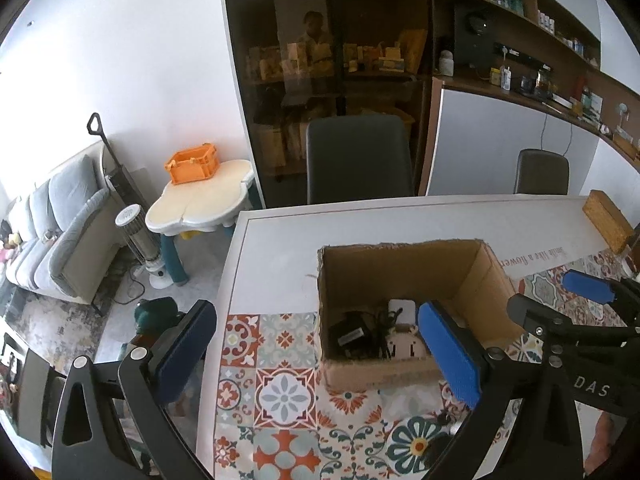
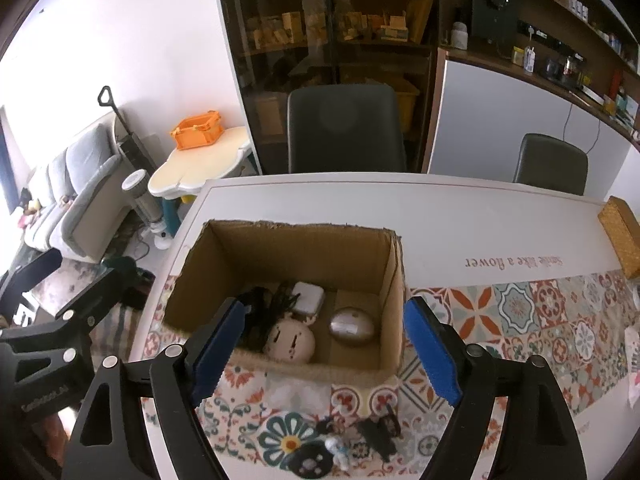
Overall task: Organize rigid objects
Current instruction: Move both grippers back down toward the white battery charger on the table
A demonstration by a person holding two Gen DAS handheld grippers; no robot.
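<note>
An open cardboard box (image 2: pixel 296 248) stands on the patterned tablecloth. In it lie a white charger (image 2: pixel 308 298), tangled black cables (image 2: pixel 268 304), a beige round face toy (image 2: pixel 290 342) and a silver oval object (image 2: pixel 352 326). My right gripper (image 2: pixel 324 352) is open over the box's near wall, with nothing between its blue pads. My left gripper (image 1: pixel 316 352) is wide open at the box's (image 1: pixel 400 268) near left corner and also holds nothing. A black adapter (image 1: pixel 350 334) shows in the left wrist view. Small trinkets (image 2: pixel 338 452) lie on the cloth in front of the box.
A woven tan box (image 2: pixel 622 236) sits at the table's far right. Two dark chairs (image 1: pixel 358 160) stand behind the table. The table's left edge (image 1: pixel 228 280) drops to the floor. Beyond it are a small white table with an orange crate (image 1: pixel 192 166) and a grey sofa.
</note>
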